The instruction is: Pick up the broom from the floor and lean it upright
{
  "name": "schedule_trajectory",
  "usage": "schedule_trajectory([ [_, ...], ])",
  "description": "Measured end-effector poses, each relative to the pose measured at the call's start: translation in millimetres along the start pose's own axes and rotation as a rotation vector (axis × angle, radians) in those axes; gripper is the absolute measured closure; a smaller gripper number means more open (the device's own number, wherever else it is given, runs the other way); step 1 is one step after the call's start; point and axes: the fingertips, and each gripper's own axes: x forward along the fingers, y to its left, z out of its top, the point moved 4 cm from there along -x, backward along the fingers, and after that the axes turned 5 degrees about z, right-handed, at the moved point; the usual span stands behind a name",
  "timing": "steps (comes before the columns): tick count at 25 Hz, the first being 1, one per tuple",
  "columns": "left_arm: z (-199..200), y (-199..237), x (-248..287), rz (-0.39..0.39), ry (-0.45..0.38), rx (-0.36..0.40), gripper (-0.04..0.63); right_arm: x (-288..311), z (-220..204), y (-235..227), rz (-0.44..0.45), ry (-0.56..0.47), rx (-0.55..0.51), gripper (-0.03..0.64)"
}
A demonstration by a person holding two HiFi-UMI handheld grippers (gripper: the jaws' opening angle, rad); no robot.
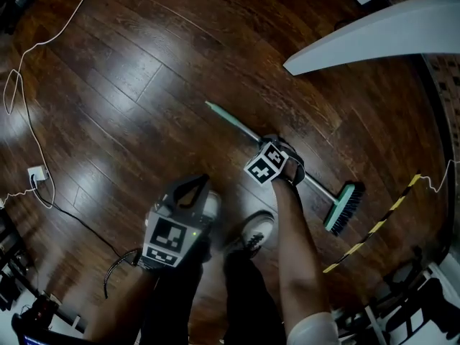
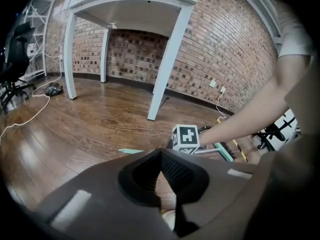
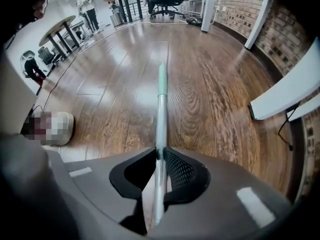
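The broom [image 1: 244, 130] lies flat on the dark wood floor, with its green handle tip [image 1: 215, 110] up left and its green bristle head [image 1: 343, 208] down right. My right gripper [image 1: 277, 153] points straight down over the middle of the pole. In the right gripper view the grey pole [image 3: 161, 99] runs between the fingertips of the right gripper [image 3: 157, 154], which flank it closely, open. My left gripper [image 1: 195, 182] hangs left of the broom over the person's shoes, shut and empty. From the left gripper [image 2: 160, 156] I see the right gripper's marker cube [image 2: 185, 138] and the broom head [image 2: 222, 151].
A white table [image 1: 374, 34] stands at the upper right, its legs [image 2: 165, 59] before a brick wall. Yellow-black tape [image 1: 374, 228] crosses the floor beyond the broom head. White cables [image 1: 29, 121] and a plug [image 1: 36, 172] lie at the left. The person's shoe [image 1: 255, 232] stands near the pole.
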Motion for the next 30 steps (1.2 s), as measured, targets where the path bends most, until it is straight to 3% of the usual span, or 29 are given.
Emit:
schedule_trajectory([
  [6,-1,-9,2,-0.016,0.006,-0.006,0.595,4,1,-1,0.013,0.002,-0.008,0.509],
  [21,-7,-4,-4,-0.041,0.019,-0.013,0.595,17,2,5,-0.006,0.022,0.009,0.532],
  [26,12,-2,-15,-0.028,0.014,-0.008,0.595,-17,2,8,-0.013,-0.026,0.026,0.532],
  [30,50,-5,-40,-0.047,-0.007,0.024,0.595,-74,1,0,-0.045,-0.061,0.051,0.533],
])
